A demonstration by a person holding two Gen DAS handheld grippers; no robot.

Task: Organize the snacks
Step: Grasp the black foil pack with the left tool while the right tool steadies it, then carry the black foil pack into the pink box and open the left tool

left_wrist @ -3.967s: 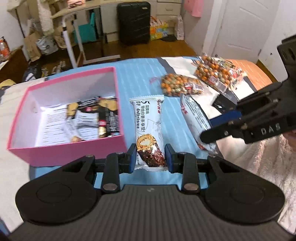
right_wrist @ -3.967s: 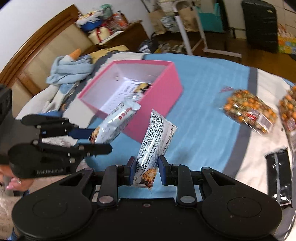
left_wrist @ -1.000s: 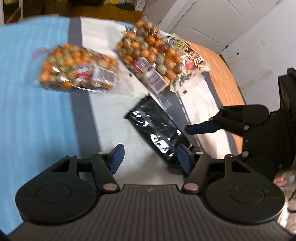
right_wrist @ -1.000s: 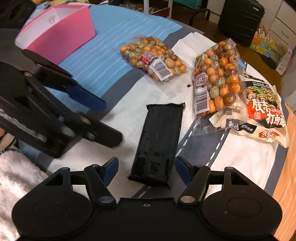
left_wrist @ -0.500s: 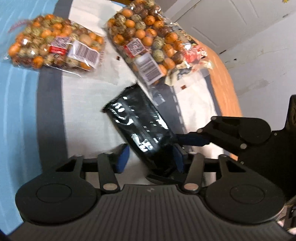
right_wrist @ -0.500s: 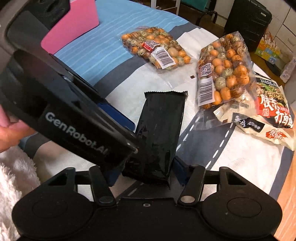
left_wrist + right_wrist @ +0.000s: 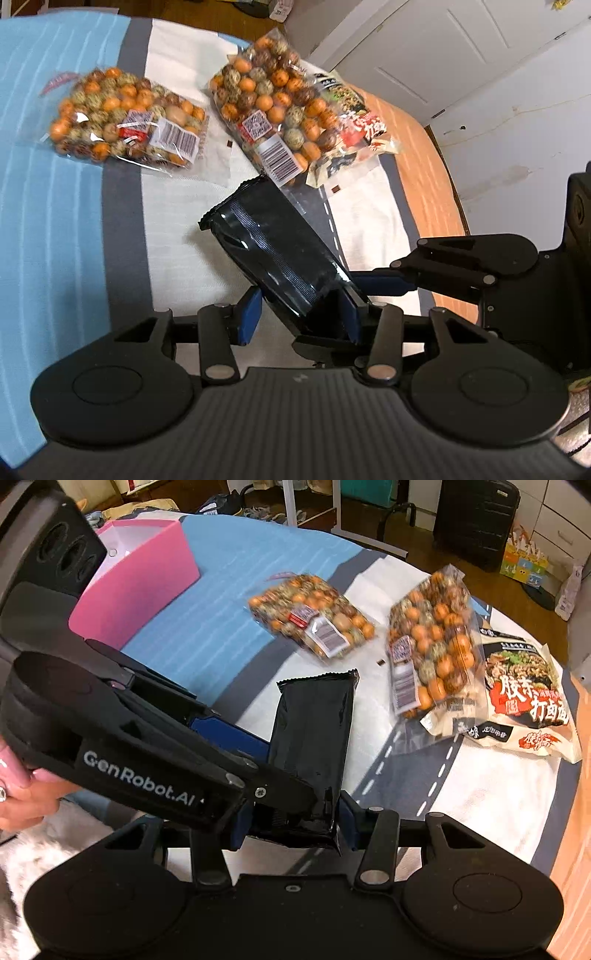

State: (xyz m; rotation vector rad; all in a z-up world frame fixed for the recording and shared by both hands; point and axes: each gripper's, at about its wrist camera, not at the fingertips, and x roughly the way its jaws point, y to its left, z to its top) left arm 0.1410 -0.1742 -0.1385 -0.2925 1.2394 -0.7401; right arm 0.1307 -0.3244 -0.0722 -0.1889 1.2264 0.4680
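Two claws meet on one black snack packet [image 7: 314, 738] above a patterned bed cover [image 7: 480, 805]. The right claw [image 7: 291, 827] is clamped on the packet's near end, blue pads pressing both long edges. The left claw [image 7: 301, 314] comes in from the side at the same end; the packet passes between its pads, touching the right-hand one, while whether the other pad presses it cannot be told. The packet's long axis runs straight away from the right claw, its crimped far end pointing toward the two bags of orange and speckled balls [image 7: 314, 627] [image 7: 432, 653] and the printed noodle bag [image 7: 524, 701] lying well beyond. The pink box [image 7: 147, 579], the likely destination, sits far off to the left in the right wrist view, behind the left claw's body, so the carry probably has to swing that way; the left claw stands nearer to it.
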